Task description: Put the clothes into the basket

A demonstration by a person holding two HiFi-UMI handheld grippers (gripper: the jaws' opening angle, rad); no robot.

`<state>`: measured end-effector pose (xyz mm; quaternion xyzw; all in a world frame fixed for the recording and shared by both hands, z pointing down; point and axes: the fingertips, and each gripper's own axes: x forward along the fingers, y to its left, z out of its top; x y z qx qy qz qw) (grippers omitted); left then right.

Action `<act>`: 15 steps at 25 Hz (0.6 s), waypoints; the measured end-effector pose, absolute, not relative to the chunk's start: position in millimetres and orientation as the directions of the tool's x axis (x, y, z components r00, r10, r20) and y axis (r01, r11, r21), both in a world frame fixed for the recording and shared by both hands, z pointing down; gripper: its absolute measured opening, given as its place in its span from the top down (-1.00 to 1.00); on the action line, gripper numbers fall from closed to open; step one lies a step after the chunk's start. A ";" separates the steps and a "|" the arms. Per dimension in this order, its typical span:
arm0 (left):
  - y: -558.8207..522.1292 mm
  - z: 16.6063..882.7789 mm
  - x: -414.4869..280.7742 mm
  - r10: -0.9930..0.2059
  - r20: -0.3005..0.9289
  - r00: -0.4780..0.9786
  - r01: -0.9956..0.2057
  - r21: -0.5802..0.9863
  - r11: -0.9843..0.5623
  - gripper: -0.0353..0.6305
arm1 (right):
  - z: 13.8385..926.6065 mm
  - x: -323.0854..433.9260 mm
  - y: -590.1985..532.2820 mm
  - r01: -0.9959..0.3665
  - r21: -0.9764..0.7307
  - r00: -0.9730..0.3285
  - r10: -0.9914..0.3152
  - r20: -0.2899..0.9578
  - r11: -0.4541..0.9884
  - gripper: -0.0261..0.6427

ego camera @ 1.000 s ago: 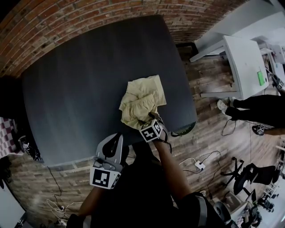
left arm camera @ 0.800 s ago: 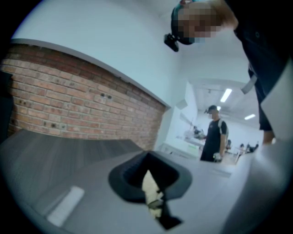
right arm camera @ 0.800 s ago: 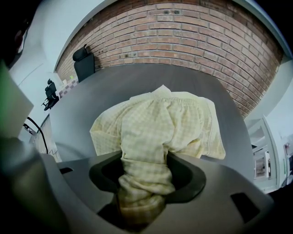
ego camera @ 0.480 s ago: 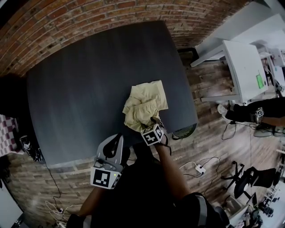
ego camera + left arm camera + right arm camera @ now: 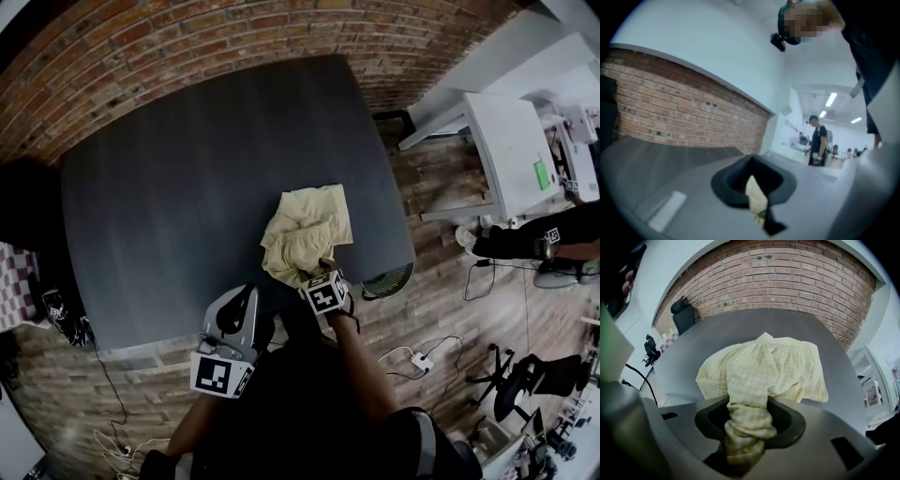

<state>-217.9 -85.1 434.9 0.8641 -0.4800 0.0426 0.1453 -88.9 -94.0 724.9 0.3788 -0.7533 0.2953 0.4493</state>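
Note:
A pale yellow checked garment [image 5: 305, 230] lies crumpled near the front right edge of the dark table [image 5: 169, 187]. My right gripper [image 5: 316, 273] points steeply down at the garment's near edge. In the right gripper view the cloth [image 5: 773, 369] is drawn into a tight bunch between the jaws of the right gripper [image 5: 743, 446], which have just been closing on it. A dark mesh basket [image 5: 386, 279] shows partly below the table's right corner. My left gripper [image 5: 241, 298] hangs near my body off the table's front edge. Its own view shows only a pale strip in the left gripper's [image 5: 757, 211] dark slot.
A brick wall [image 5: 187, 47] runs behind the table. A white desk [image 5: 511, 141] stands at the right, with a person's legs [image 5: 525, 242] beside it. Cables and a power strip [image 5: 419, 359] lie on the wooden floor, and an office chair [image 5: 525, 375] stands at the lower right.
The garment's near edge has gathered tighter under the right gripper. The left gripper has kept its place by my body. The person at the right has shifted.

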 end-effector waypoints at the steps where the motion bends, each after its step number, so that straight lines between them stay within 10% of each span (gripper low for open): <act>1: -84.6 434.3 -218.5 -0.817 0.210 0.536 -0.841 0.210 -0.498 0.88 | 723.1 -89.6 -93.8 -0.837 -0.104 -0.311 -0.311 0.898 0.537 0.38; 15: -74.5 427.6 -233.5 -0.808 0.176 0.562 -0.824 0.209 -0.527 0.88 | 670.2 -98.3 -85.0 -0.854 -0.067 -0.329 -0.436 0.838 0.516 0.39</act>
